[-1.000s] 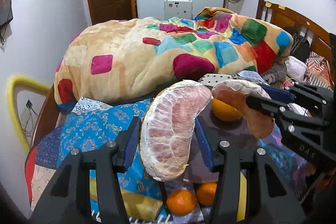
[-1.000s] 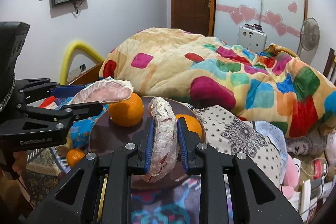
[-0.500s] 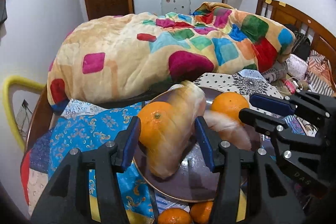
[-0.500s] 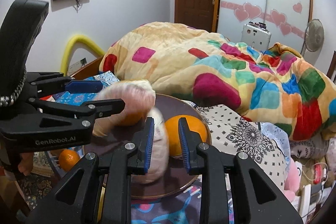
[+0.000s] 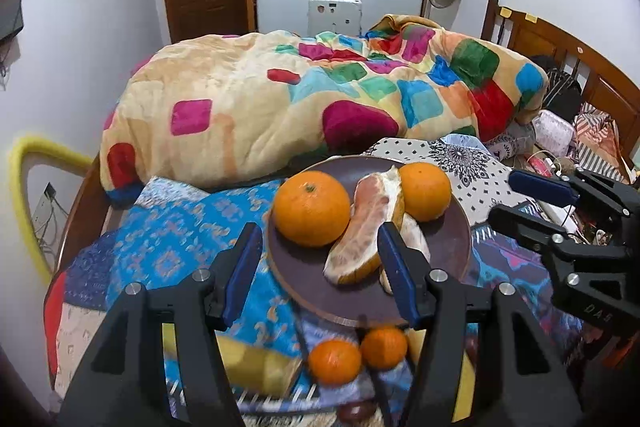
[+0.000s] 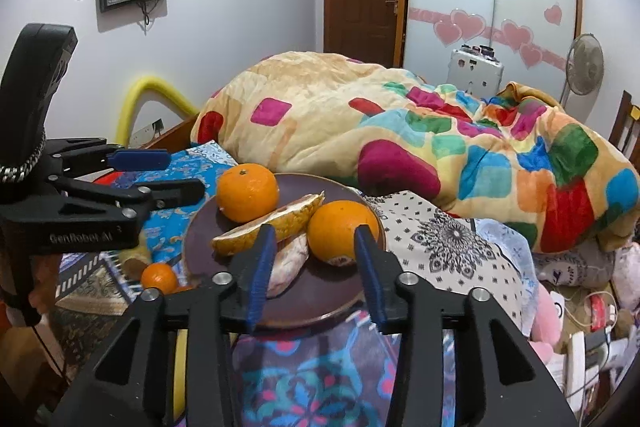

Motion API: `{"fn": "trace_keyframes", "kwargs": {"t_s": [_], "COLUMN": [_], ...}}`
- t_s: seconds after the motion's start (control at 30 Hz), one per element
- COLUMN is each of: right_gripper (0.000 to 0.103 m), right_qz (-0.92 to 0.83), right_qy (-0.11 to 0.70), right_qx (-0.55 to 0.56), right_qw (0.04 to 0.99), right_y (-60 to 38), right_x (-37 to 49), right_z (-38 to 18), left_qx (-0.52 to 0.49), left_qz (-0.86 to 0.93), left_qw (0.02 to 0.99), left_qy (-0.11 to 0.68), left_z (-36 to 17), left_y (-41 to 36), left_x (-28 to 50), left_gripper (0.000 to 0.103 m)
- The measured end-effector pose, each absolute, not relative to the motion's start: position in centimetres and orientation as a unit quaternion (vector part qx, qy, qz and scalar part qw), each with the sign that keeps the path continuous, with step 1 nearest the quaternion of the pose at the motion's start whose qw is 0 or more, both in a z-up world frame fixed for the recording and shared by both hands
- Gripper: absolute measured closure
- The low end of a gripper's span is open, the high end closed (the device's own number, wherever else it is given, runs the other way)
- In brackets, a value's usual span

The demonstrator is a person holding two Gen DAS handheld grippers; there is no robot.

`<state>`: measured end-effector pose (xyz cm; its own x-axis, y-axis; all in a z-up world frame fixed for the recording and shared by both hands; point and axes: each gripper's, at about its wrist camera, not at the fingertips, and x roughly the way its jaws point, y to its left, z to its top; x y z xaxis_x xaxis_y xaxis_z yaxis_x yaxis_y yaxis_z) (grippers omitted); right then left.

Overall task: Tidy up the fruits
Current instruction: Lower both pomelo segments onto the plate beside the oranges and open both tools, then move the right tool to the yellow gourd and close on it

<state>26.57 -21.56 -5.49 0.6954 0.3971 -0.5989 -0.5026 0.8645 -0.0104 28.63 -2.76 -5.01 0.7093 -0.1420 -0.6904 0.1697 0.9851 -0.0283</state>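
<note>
A brown plate [image 5: 448,251] [image 6: 200,235] rests on the bed's patterned cloths. It carries two oranges [image 5: 311,213] [image 5: 425,191] with two peeled pomelo segments between them. The larger segment [image 5: 368,227] [image 6: 276,223] leans on the oranges, and the smaller one [image 5: 416,239] [image 6: 288,263] lies under it. My left gripper [image 5: 320,251] [image 6: 180,174] hovers just short of the plate, its jaws opening and holding nothing. My right gripper [image 6: 316,243] [image 5: 508,199] is also opening with nothing in its grip, near the right orange [image 6: 342,229].
Two small tangerines [image 5: 335,361] [image 5: 383,347] lie on the cloth below the plate's near rim. A bulky patchwork quilt [image 5: 280,107] rises behind the plate. The wooden headboard [image 5: 560,55] and clutter are at the right, and a yellow foam tube [image 5: 24,163] at the left.
Both grippers held a pomelo segment a second ago. Both segments now lie on the plate, the jaws have spread, and both grippers have drawn back from the plate.
</note>
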Motion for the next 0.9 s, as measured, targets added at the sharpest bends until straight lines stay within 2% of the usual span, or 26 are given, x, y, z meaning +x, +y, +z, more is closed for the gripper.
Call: {"fn": "trace_keyframes", "kwargs": {"t_s": [0.07,0.33,0.83,0.9], "right_gripper": [0.058,0.057,0.056,0.053], "right_qz": [0.244,0.248,0.266,0.263], "right_qy": [0.302,0.307,0.347,0.353], "right_qx": [-0.087,-0.090,-0.100,-0.103], "right_qw": [0.917,0.914,0.894,0.892], "right_y": [-21.5,-20.7,-17.5,-17.1], "right_x": [25.7,22.0,16.9,17.0], "right_z": [-5.4,-6.2,-11.2,-11.9], "left_qx": [0.016,0.003,-0.004,0.002], "left_qz": [-0.078,-0.060,-0.052,-0.053], "left_qw": [0.925,0.922,0.902,0.900], "left_qy": [0.370,0.383,0.430,0.432], "left_z": [-4.8,-5.4,-10.1,-10.6], "left_y": [-1.9,0.8,4.1,3.9], "left_x": [27.4,23.0,17.0,16.4], "left_gripper": [0.042,0.040,0.037,0.037]}}
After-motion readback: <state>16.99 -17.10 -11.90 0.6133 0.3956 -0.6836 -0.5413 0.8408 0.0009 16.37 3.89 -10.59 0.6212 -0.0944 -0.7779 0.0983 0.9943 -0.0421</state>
